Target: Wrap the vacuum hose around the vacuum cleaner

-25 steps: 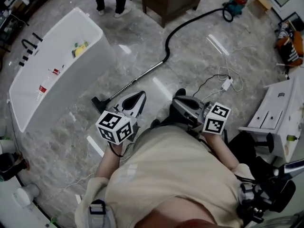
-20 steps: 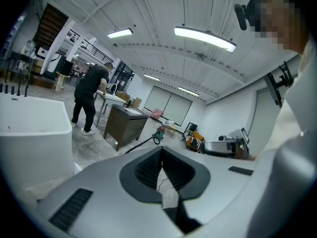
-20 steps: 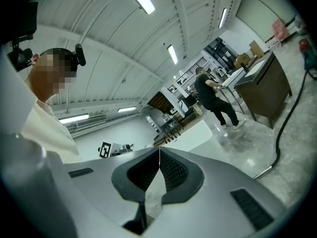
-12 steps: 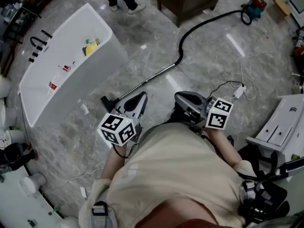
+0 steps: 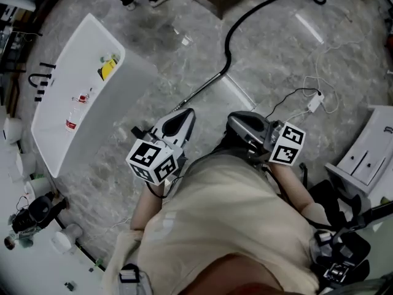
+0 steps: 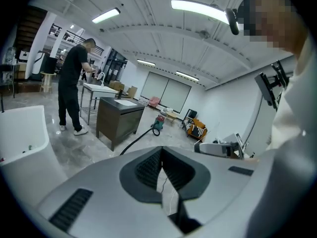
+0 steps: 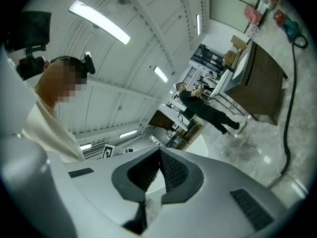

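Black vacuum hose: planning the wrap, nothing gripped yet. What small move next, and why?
Probably lower the left gripper toward the silver metal wand and open it: both it and the right gripper are shut and empty, and the black vacuum hose lies stretched across the floor.

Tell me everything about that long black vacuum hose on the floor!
The vacuum hose is a long, black, bendy tube that looks like rubbery plastic. It lies loose on the grey marble floor in a wavy curve, not wrapped yet. Its far end reaches the small red-and-teal vacuum cleaner; its near end joins a thin shiny metal wand. Only the floor touches it; nothing holds it.
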Demonstrator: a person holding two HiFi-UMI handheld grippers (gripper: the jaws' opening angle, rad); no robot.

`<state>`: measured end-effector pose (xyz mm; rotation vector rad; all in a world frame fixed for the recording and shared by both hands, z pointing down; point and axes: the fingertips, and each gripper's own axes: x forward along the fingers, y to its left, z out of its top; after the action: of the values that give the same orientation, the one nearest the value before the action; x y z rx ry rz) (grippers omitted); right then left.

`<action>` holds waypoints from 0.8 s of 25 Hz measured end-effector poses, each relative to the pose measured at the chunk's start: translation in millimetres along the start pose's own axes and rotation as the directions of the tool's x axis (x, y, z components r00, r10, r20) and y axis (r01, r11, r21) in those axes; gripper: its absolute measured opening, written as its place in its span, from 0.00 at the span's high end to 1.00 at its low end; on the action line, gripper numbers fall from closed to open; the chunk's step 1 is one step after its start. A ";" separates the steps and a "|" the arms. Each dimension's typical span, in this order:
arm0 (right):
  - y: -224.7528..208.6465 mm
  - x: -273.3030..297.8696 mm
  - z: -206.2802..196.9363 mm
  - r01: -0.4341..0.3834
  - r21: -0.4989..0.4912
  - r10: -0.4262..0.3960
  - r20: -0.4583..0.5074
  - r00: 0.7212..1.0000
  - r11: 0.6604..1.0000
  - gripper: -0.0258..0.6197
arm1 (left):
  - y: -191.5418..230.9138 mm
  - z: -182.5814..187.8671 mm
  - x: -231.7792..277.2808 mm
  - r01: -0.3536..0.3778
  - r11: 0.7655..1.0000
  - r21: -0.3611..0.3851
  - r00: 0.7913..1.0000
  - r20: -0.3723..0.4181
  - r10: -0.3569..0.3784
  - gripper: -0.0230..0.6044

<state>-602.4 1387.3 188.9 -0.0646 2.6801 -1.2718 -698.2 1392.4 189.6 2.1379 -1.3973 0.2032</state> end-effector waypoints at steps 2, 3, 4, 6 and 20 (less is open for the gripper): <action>-13.8 -7.9 18.3 -0.021 -0.034 0.021 -0.009 1.000 0.999 0.96 | -1.8 8.2 24.2 -0.010 1.000 0.004 1.000 -0.010 0.010 0.95; -23.9 -11.6 27.9 -0.031 -0.039 0.031 -0.015 0.999 0.999 0.96 | -0.3 11.0 36.5 -0.024 1.000 0.005 1.000 -0.019 0.024 0.95; -35.6 -14.6 37.8 -0.040 -0.037 0.040 -0.020 0.999 0.999 0.96 | 2.4 13.7 48.0 -0.040 0.999 0.005 0.999 -0.027 0.040 0.95; -56.8 -16.6 57.2 -0.052 -0.027 0.051 -0.022 0.998 0.998 0.96 | 7.9 20.4 62.2 -0.069 0.998 0.008 0.997 -0.036 0.069 0.95; -47.5 3.1 81.0 -0.181 0.062 0.176 0.077 0.981 0.982 0.96 | 34.8 22.5 86.5 -0.057 0.988 0.141 0.981 -0.176 0.081 0.95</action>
<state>-592.9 1294.8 175.0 0.1340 2.5149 -1.2791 -694.5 1301.7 220.5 2.1199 -1.3865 0.5210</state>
